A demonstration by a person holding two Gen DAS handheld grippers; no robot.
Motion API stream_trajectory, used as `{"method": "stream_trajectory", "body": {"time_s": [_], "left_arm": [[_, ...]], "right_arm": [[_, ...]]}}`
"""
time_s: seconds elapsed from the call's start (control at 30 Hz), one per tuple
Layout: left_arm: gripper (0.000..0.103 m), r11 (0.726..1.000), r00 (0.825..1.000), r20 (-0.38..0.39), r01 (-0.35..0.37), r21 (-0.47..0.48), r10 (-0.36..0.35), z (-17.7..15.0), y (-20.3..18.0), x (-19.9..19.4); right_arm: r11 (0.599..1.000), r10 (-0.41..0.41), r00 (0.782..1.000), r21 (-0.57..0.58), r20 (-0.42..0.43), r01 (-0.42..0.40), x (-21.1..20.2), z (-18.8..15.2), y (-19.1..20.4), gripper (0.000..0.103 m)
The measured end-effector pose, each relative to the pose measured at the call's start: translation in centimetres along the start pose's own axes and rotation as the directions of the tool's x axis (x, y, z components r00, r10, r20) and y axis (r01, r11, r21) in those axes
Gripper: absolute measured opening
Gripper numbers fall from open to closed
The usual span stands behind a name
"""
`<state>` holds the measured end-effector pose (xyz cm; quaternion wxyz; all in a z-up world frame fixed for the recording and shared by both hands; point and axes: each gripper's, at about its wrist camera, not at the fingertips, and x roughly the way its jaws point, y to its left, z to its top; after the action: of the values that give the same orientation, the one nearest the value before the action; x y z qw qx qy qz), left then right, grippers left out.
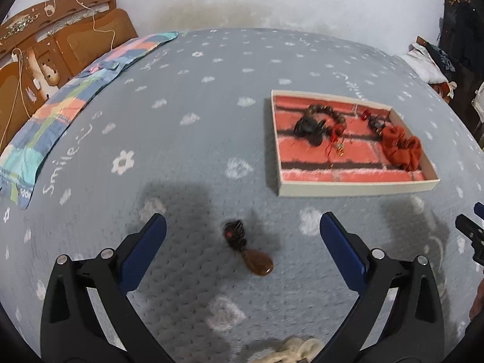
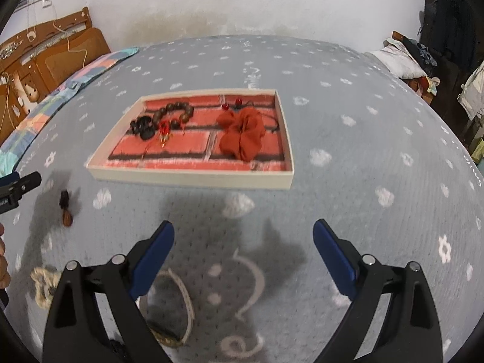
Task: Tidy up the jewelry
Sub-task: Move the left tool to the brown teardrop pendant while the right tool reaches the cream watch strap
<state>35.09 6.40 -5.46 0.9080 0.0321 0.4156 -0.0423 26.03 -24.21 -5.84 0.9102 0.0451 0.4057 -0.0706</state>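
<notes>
A cream-rimmed tray (image 1: 357, 188) (image 2: 193, 178) with a brick-pattern lining lies on the bed. It holds a brown bead bracelet (image 2: 175, 113), a dark hair clip (image 1: 311, 130), small red earrings (image 1: 366, 116) and a red scrunchie (image 2: 242, 136) (image 1: 402, 148). My left gripper (image 1: 243, 220) is open above a brown teardrop pendant (image 1: 248, 248) (image 2: 66, 208), which lies loose on the cover between its fingers, untouched. My right gripper (image 2: 243, 227) is open and empty in front of the tray. A white-strapped watch (image 2: 181, 308) lies under its left finger. A cream chain (image 2: 45, 284) (image 1: 298, 351) lies nearby.
A grey-blue bedcover (image 1: 196, 121) with white flowers covers the whole surface. A patchwork cloth (image 1: 60, 115) and a wooden headboard (image 1: 60, 45) are at the far left. A pillow (image 2: 396, 57) and clutter sit at the far right. A hand (image 2: 3, 260) shows at the left edge.
</notes>
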Motion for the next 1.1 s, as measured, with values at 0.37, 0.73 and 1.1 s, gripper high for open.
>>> {"method": "stream_trajectory", "body": {"time_s": [0.37,0.73,1.1], "left_arm": [[0.098,1.000,0.999,-0.048,-0.010,0.003,0.010,-2.7,1.8,1.6],[0.098,1.000,0.998,-0.066,-0.003,-0.024,0.002,-3.4,2.6,2.0],[0.098,0.999,0.996,-0.086,0.010,-0.038,-0.013,-3.8,3.1,3.2]], "right_arm": [[1.000,-0.004,0.999,-0.029,-0.037,0.003,-0.1,-2.7,0.0,0.091],[1.000,0.010,0.997,-0.026,-0.079,-0.012,0.6,-4.3,0.3,0.091],[0.999,0.022,0.994,-0.044,-0.106,-0.027,1.4,-5.3,1.0,0.085]]}}
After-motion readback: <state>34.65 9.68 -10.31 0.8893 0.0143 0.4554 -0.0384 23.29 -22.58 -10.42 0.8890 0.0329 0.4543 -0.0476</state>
